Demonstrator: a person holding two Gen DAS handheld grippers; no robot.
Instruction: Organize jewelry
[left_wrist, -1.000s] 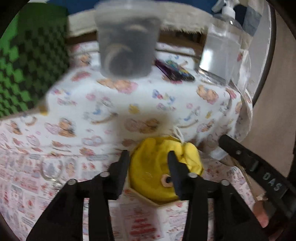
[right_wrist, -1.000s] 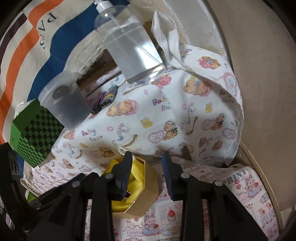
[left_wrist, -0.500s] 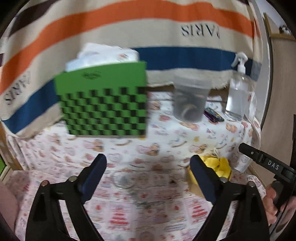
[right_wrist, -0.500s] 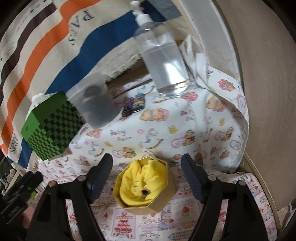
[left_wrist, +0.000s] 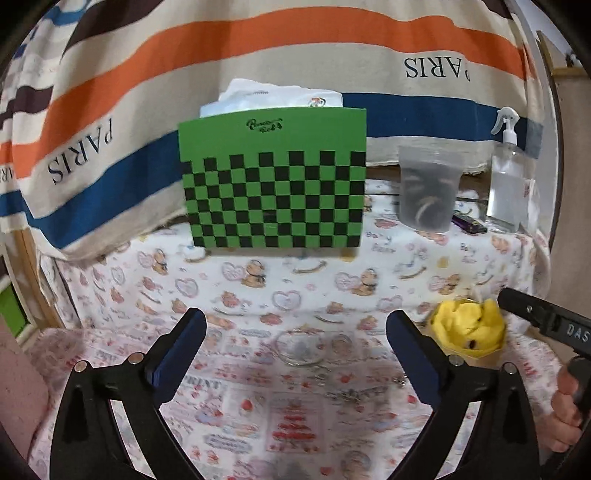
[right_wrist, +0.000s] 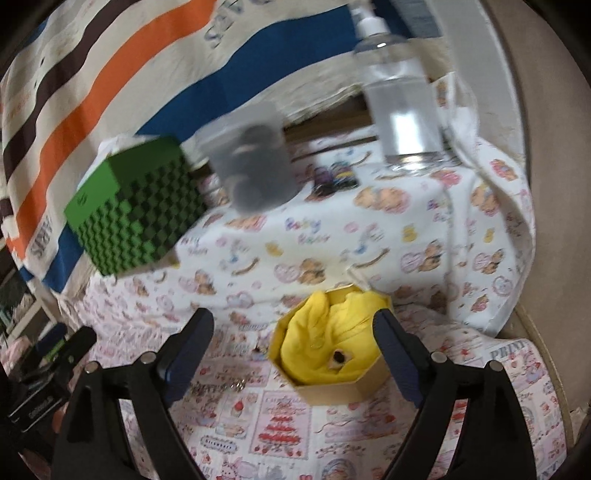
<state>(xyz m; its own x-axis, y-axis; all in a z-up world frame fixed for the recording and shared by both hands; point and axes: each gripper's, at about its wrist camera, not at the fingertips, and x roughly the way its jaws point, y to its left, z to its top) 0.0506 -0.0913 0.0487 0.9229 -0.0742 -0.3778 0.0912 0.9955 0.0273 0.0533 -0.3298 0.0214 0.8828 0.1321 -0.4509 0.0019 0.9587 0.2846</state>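
I'm seeing the table bearing a green box. Both tools, left and right, have just been spreading, gripping nothing. The yellow-lined box is sitting between the right tool's fingers; a bangle and chain are lying ahead of the left.

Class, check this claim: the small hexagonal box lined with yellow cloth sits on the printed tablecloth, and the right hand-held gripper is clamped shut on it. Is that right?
Not quite. The hexagonal box with its yellow cloth does sit on the printed tablecloth, but the right hand-held gripper is not clamped on it. The right wrist view shows its jaws wide open, having just been opening, with the box lying between them untouched.
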